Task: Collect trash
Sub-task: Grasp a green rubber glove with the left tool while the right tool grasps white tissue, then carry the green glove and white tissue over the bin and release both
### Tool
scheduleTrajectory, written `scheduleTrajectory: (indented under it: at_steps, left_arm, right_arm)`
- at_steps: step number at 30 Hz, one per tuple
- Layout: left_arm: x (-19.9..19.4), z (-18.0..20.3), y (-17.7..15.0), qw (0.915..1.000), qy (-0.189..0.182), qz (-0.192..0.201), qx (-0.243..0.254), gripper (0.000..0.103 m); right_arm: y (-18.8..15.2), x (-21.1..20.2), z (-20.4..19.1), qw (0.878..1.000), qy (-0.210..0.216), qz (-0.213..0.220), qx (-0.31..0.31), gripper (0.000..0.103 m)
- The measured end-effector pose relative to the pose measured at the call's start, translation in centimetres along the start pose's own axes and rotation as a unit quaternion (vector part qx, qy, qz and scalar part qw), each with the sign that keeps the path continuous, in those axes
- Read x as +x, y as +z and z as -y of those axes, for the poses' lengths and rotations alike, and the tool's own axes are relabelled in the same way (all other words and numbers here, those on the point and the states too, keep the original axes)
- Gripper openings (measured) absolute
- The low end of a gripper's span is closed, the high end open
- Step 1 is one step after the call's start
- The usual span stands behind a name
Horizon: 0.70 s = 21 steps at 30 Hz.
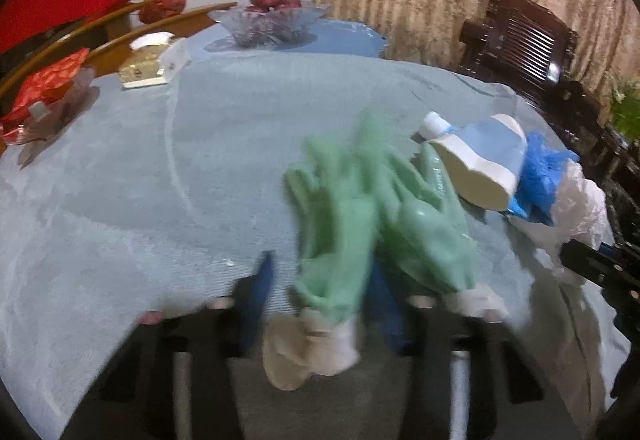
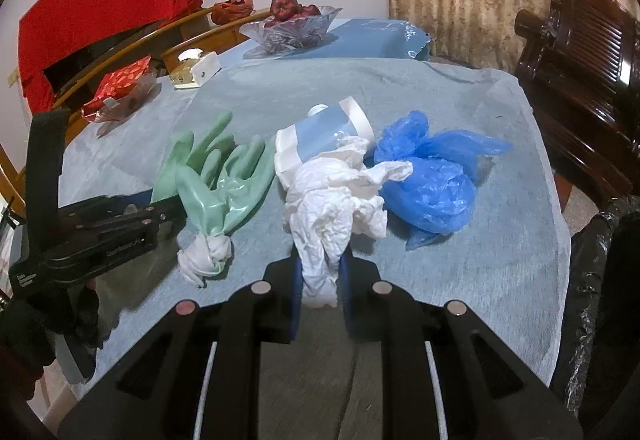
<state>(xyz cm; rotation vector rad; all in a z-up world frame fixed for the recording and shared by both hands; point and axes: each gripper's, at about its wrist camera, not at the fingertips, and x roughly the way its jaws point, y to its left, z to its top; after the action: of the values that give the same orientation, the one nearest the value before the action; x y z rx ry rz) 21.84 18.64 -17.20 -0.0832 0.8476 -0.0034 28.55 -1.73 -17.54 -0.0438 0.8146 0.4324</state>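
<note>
Left wrist view: the left gripper [image 1: 320,304] has its blue-padded fingers [image 1: 260,300] on either side of the white cuff of a pair of green rubber gloves [image 1: 360,208], low in the middle of the picture. The jaws are drawn in around the cuff, but motion blur hides whether the pads actually press on it. The gloves are glossy mint green with a bunched white cuff at the near end. Their long axis runs away from the camera, fingers pointing toward the far side of the table [image 1: 140,168], which is covered in a pale blue cloth. Just to their right lies a white and light-blue bottle [image 1: 480,160] on its side, its cap toward the far left and its broad base toward the camera. Beyond it sit a blue plastic bag [image 1: 540,176] and crumpled white paper [image 1: 580,208].

Right wrist view: the right gripper [image 2: 322,284] is clamped on the lower end of the crumpled white paper [image 2: 340,200], which rises from the pads and spreads out in front of the bottle [image 2: 324,132]. The blue bag [image 2: 432,180], crinkled and translucent, lies on the cloth just right of the paper. The gloves [image 2: 216,176] lie to the left, fingers pointing away, knotted cuff nearest. The left gripper [image 2: 160,216] reaches in from the left edge at them.
</note>
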Motion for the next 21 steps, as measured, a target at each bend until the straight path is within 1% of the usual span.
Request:
scheduleTrajectory:
  at_steps: [1, 3, 5, 10, 14, 21]
  left_arm:
    - [-0.1, 0.1, -0.1, 1.0000, 0.001, 0.002, -0.001, 0.029]
    - [-0.5, 0.3, 0.0, 1.0000, 0.003, 0.007, -0.002, 0.022]
    - [-1.1, 0.1, 0.1, 0.9998, 0.002, 0.015, -0.011, 0.021]
    - [-3.3, 0.0, 0.4, 0.9992, -0.001, 0.032, -0.024, 0.020]
    - [-5.4, 0.5, 0.6, 0.9986, -0.004, 0.047, -0.024, 0.020]
    - [-8.7, 2.3, 1.1, 0.9974, -0.016, 0.069, -0.013, 0.020]
  right_arm:
    - [0.0, -0.1, -0.1, 1.000, 0.001, 0.000, 0.000, 0.016]
    - [0.0, -0.5, -0.2, 1.000, 0.002, 0.002, -0.003, 0.016]
    - [0.1, -0.8, -0.4, 1.000, 0.002, 0.005, -0.005, 0.016]
    - [0.5, -2.1, -0.5, 1.000, 0.006, 0.016, -0.007, 0.016]
    - [0.7, -3.4, -0.6, 1.000, 0.008, 0.025, -0.011, 0.016]
    - [1.0, -6.2, -0.7, 0.999, 0.008, 0.044, -0.019, 0.016]
